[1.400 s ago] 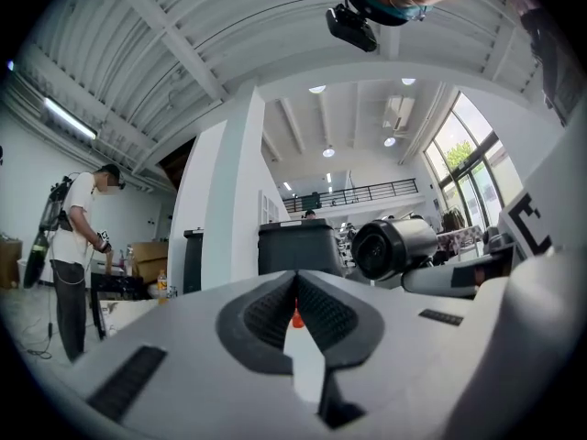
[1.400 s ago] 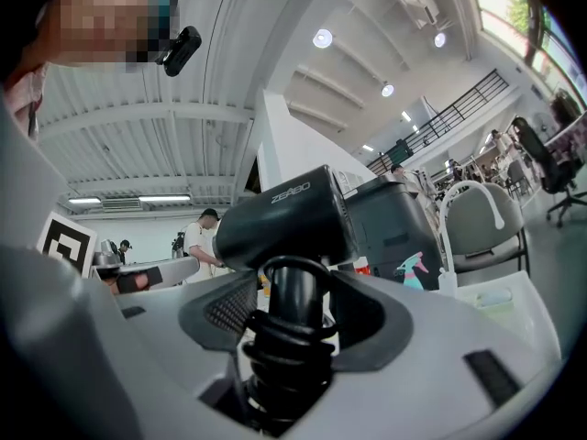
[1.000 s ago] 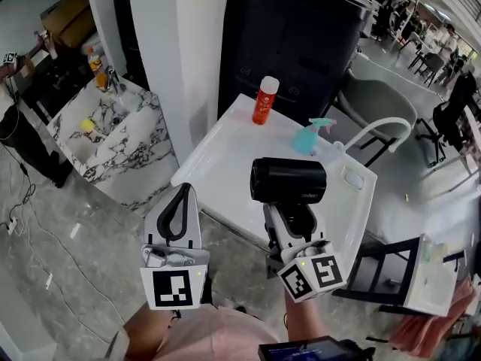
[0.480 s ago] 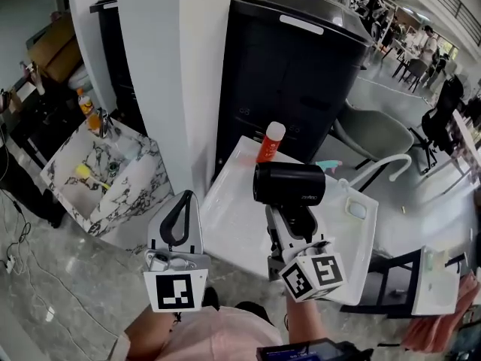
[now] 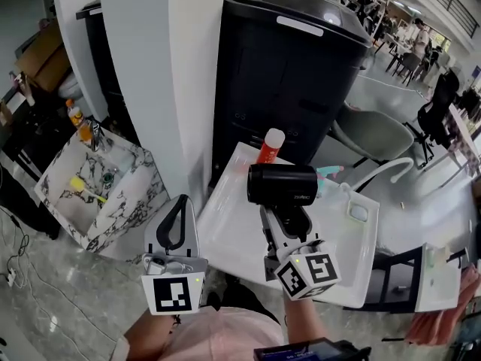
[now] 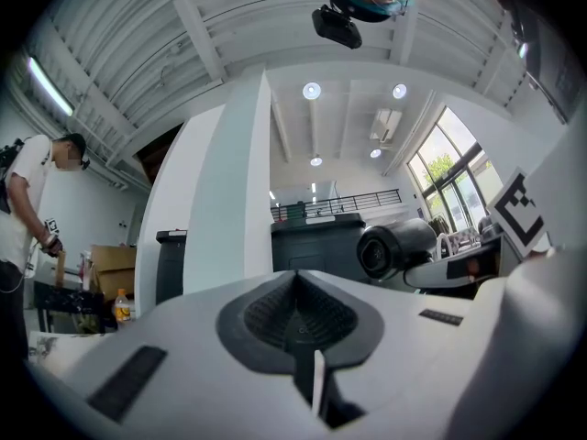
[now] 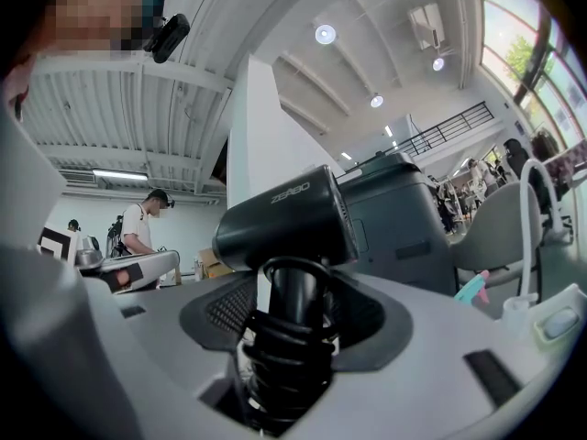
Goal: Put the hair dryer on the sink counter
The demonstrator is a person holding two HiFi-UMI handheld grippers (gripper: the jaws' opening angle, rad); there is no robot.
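**A:** White sink counter (image 5: pixel 233 228) below, black cabinet (image 5: pixel 301 74) behind it. Orange bottle (image 5: pixel 269 146) and teal spray bottle (image 5: pixel 331 173) stand along the far edge, faucet (image 5: pixel 385 165) to the right. The near middle is bare.

**B:** Hair dryer (image 5: pixel 283 186)?

**A:** In the air over the counter, not touching it. Right gripper (image 5: pixel 288 222) is clamped on the handle, jaws partway closed, with the wound cord (image 7: pixel 280 356) caught between them (probably to stop it dangling). Barrel roughly level.

**B:** Why the handle?

**A:** It's the narrowest part. The barrel sits clear above the jaws, so it could be laid flat.

**B:** Left gripper (image 5: pixel 178 222)?

**A:** Jaws pressed together, nothing in them. It hangs beside the counter's near-left edge, out of the way.
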